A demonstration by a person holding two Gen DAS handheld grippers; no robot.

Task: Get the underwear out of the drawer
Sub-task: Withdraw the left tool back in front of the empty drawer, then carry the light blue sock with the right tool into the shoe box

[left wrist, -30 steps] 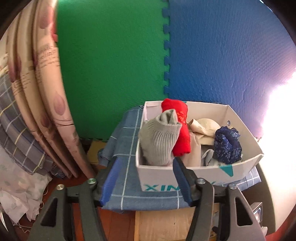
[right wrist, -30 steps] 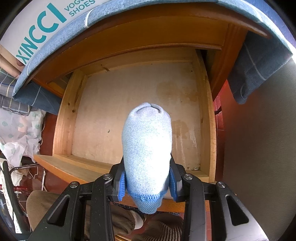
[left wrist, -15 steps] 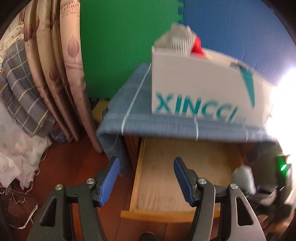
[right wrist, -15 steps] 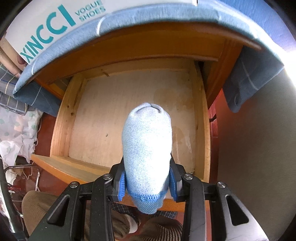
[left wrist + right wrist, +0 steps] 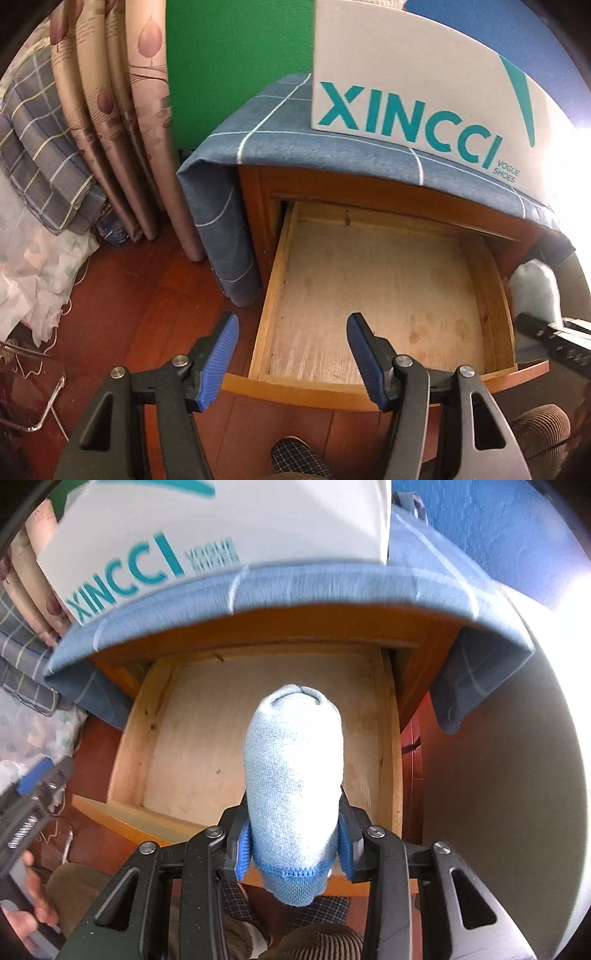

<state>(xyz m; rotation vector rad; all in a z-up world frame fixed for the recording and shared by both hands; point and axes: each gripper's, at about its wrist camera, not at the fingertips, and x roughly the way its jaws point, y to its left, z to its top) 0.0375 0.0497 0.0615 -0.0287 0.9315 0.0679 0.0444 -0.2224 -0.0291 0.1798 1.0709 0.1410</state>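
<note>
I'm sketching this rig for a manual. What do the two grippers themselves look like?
Both match: the left gripper and right gripper have matte black triangular frames with cut-out openings, silver round bolts at the joints, and black fingers faced with ribbed blue pads. No cables or printed markings are visible on them.

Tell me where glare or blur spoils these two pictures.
Left wrist view: white glare burns out the right edge beside the shoe box; the drawer stays sharp. Right wrist view: the box lettering is smeared by motion blur, and the light blue garment looks overexposed.
</note>
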